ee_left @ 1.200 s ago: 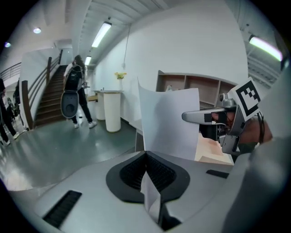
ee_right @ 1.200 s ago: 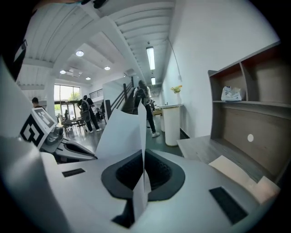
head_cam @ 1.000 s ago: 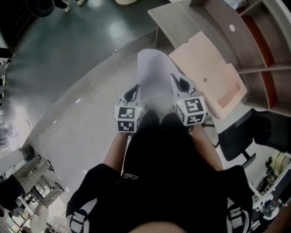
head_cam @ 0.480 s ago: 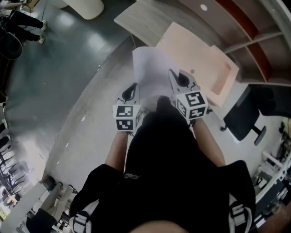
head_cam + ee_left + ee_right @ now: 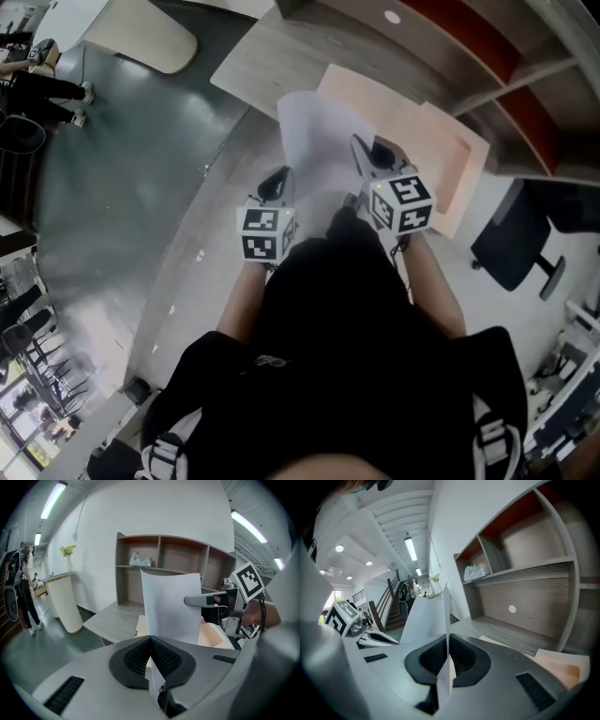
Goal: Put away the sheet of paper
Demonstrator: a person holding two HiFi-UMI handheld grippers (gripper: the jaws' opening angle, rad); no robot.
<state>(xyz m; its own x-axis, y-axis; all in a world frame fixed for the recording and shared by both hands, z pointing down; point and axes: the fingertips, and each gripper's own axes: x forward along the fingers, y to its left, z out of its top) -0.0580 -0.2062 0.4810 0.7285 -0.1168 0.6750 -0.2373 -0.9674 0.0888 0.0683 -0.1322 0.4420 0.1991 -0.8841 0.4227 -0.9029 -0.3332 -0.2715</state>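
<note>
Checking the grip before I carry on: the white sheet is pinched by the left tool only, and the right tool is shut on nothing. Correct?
Not quite. The right tool is also shut on the white sheet; the right gripper view shows the paper's edge clamped between its pads. The left tool is shut on the sheet, as you said.

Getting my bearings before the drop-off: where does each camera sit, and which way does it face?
Head view: on the head, looking steeply down; shows torso, forearms, left gripper, right gripper, sheet of paper, desk.
Left gripper view: on the left gripper, along jaws shut on the sheet of paper, toward the shelf unit; right gripper at right.
Right gripper view: on the right gripper, along its shut jaws, shelf unit alongside; left gripper at left.
Shared: all show the sheet of paper; both gripper views show the shelf unit.
</note>
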